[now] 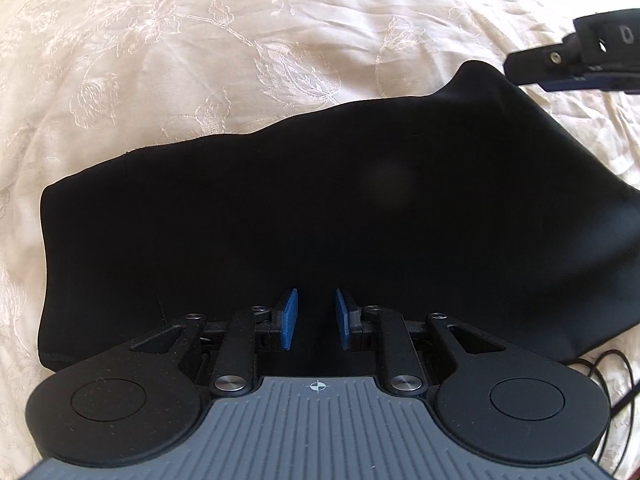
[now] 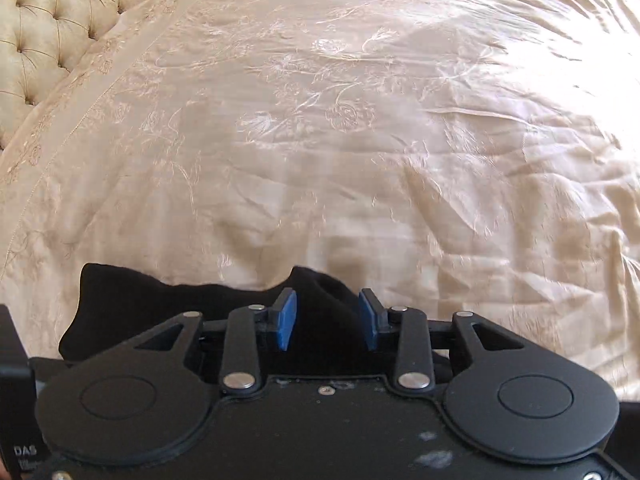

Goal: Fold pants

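1. The black pants are lying as a folded bundle on the cream embroidered bedspread, stretching from left to right across the left wrist view; no containers are showing.
2. The left gripper is hanging over the near edge of the pants with its blue pads standing narrowly apart. Black cloth is showing between them, but whether they are pinching a fold is too dark to tell.
3. The right gripper is pointing down at a raised corner of the pants, its pads spread wider, with no cloth pressed between them.
4. From the left wrist view the right gripper's tips are reaching in at the upper right, just beside the peaked corner of the pants.
5. A tufted headboard is bordering the bed at the upper left of the right wrist view.
6. The gripper bodies are covering the near side of the pants, and a thin dark cable is running off at the lower right.
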Demonstrator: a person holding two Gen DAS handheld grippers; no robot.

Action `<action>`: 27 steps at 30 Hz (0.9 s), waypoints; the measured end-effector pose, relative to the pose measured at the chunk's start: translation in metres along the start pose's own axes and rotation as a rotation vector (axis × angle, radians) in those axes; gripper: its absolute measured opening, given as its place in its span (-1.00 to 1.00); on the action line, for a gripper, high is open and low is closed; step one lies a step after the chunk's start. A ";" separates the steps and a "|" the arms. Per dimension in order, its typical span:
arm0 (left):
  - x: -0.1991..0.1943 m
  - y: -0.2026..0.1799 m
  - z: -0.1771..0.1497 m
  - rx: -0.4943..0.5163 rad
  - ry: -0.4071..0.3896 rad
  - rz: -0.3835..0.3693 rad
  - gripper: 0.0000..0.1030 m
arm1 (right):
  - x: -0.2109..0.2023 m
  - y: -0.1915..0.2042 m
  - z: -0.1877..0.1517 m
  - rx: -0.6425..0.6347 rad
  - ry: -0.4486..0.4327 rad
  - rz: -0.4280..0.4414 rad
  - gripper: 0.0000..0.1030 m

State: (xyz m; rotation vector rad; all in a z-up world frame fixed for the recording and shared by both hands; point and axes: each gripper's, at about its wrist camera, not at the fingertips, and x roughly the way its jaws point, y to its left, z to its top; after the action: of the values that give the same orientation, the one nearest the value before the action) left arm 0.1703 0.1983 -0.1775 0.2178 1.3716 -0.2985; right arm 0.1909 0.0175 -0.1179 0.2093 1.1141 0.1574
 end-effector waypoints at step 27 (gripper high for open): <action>-0.043 0.019 0.079 -0.146 -0.127 -0.043 -0.59 | 0.001 0.040 -0.089 -0.136 0.110 0.084 -0.90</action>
State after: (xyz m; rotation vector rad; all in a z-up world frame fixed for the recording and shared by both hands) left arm 0.2424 0.1943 -0.1207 0.0473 1.2674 -0.2421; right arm 0.1106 0.0640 -0.1472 0.1272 1.1997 0.3218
